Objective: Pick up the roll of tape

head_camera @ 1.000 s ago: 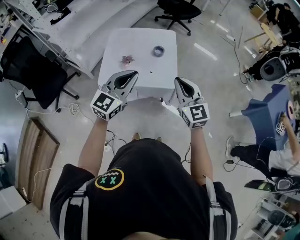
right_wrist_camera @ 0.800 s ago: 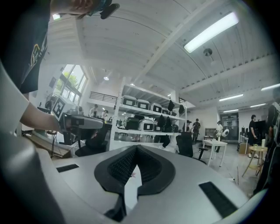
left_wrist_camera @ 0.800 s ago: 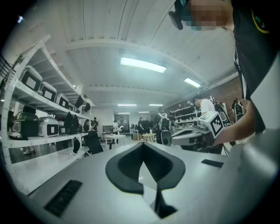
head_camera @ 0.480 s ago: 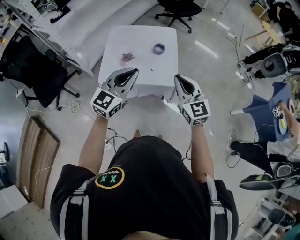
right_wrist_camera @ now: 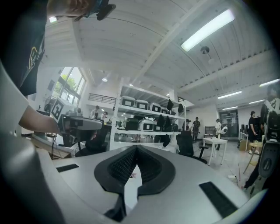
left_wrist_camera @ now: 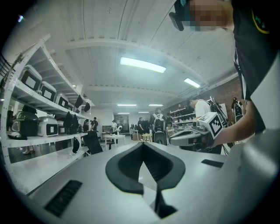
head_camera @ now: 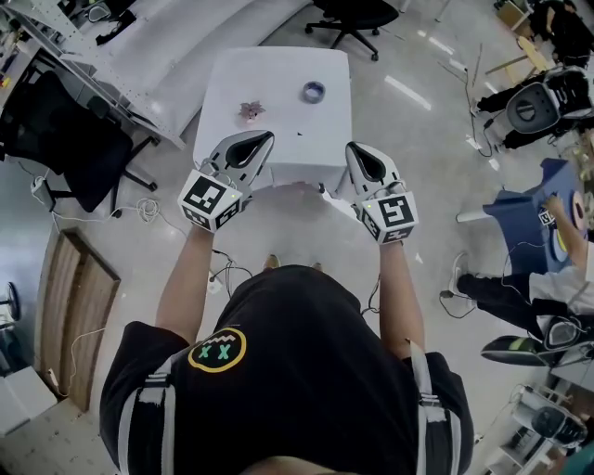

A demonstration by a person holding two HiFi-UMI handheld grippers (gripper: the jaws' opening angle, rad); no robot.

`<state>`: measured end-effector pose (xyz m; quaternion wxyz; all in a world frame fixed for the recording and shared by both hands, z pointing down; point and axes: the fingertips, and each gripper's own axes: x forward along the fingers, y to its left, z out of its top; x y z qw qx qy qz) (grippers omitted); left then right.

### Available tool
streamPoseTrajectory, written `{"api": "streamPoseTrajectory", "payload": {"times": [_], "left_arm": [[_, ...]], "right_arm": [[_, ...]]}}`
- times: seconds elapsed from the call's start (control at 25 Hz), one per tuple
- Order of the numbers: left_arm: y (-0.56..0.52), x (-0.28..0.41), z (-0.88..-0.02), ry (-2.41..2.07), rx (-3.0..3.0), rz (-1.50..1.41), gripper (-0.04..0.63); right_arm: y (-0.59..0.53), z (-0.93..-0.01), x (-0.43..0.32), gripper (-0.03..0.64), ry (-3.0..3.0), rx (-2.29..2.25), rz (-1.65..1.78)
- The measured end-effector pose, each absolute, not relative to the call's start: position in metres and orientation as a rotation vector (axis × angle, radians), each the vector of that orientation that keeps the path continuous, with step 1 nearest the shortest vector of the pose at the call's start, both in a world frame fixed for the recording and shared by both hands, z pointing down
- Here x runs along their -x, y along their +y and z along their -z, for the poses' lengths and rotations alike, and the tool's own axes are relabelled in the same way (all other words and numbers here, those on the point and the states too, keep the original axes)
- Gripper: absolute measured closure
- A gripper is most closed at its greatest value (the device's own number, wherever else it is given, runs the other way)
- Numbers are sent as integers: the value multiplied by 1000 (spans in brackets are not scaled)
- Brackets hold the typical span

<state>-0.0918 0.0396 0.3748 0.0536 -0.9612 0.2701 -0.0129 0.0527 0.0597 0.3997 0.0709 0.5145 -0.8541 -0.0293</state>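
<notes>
The left gripper [head_camera: 264,139] and right gripper [head_camera: 354,149] have fingers closed on nothing; the tape roll [head_camera: 314,91] lies on the counter [head_camera: 278,79], ahead of them.

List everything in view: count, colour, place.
table: one, white, in front of the person.
tape: one roll, blue, far right part of the table.
pink thing: one, small, on the table left of the tape; too small to identify.
office chair: one, black, beyond the table.
bench: one, long, white, upper left.
board: one, wooden, on the floor at left.
left gripper: one, grey, shut and empty, over the table's near edge.
right gripper: one, grey, shut and empty, at the table's near right corner.
</notes>
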Motion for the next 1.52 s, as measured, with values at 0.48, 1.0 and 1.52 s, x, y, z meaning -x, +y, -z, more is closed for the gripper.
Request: {"api": "streamPoseTrajectory", "payload": {"times": [0.48, 1.0, 1.52], "left_arm": [[45, 91, -376, 820, 2923, 43, 580], [44, 92, -376, 817, 2928, 44, 580], [48, 89, -381, 820, 2931, 57, 580]], "right_arm": [[64, -399, -48, 526, -2603, -1515, 71], [63, -400, -40, 380, -2632, -1466, 36], [68, -407, -36, 139, -2681, -1400, -7]]}}
